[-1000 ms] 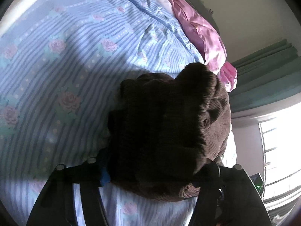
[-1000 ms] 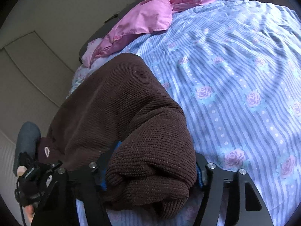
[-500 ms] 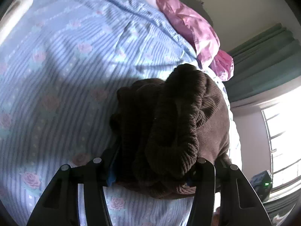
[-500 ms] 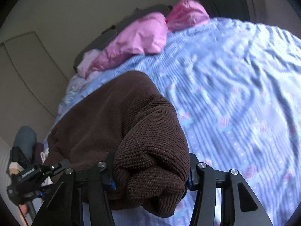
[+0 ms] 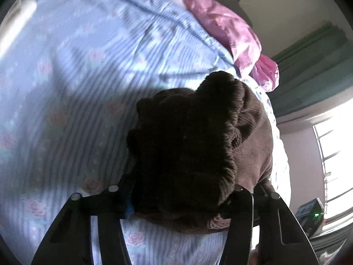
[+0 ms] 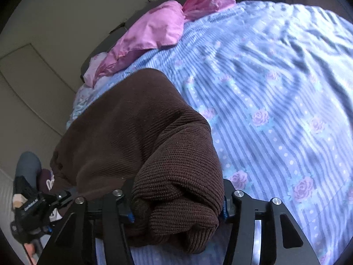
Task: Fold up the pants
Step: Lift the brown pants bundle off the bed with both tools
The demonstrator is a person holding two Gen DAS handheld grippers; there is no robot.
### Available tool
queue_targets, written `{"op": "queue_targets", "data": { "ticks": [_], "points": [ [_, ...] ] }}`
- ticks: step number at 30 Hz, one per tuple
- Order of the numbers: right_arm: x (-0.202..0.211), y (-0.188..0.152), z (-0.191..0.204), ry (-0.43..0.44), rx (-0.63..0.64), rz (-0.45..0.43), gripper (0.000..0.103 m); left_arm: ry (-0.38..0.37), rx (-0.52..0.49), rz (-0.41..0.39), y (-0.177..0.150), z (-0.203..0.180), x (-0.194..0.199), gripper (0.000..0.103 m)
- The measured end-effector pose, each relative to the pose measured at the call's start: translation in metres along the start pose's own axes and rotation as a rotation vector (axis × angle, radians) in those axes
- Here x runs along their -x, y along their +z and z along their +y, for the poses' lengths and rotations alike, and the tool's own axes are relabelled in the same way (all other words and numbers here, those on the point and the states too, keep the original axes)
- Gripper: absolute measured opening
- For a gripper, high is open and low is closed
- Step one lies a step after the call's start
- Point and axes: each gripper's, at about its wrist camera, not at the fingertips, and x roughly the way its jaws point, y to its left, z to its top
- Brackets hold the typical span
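Observation:
The dark brown corduroy pants [image 5: 187,154] are bunched into a thick bundle, held between both grippers above the bed. My left gripper [image 5: 176,198] is shut on one end of the bundle, which fills the gap between its fingers. My right gripper [image 6: 176,201] is shut on the other end of the pants [image 6: 136,137], a rolled fold bulging over its fingers. The left gripper [image 6: 30,212] also shows at the lower left of the right wrist view, beyond the fabric. The fingertips of both grippers are hidden by cloth.
The bed [image 5: 77,77] wears a blue striped sheet with pink roses [image 6: 275,110]. A crumpled pink satin cover [image 6: 158,28] lies at the head of the bed [image 5: 231,33]. A green curtain [image 5: 308,50] and bright window [image 5: 335,154] are at the right.
Both grippers have shifted slightly with the bundle, dipping and tilting. The pants stay gripped at both ends throughout, and the folds have resettled a little.

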Motion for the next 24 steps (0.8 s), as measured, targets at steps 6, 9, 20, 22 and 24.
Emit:
{"op": "queue_targets", "data": {
  "ticks": [6,9,20,22,24],
  "points": [
    [0.034,0.007,0.023,0.018,0.056,-0.085,0.048,-0.041,-0.066,-0.097,0.006,-0.021,0.042,0.049],
    [0.058,0.011,0.038,0.037,0.089,-0.143,0.048,-0.071,-0.110,-0.162,0.008,-0.035,0.076,0.050],
    [0.141,0.017,0.119,0.170,0.225,-0.305,0.048,-0.091,-0.189,-0.349,0.009,-0.044,0.213,0.050],
    [0.147,0.017,0.140,0.206,0.246,-0.311,0.048,-0.073,-0.191,-0.389,0.013,-0.036,0.241,0.050],
    [0.148,0.015,0.164,0.241,0.267,-0.306,0.048,-0.050,-0.186,-0.425,0.018,-0.025,0.266,0.050]
  ]
}}
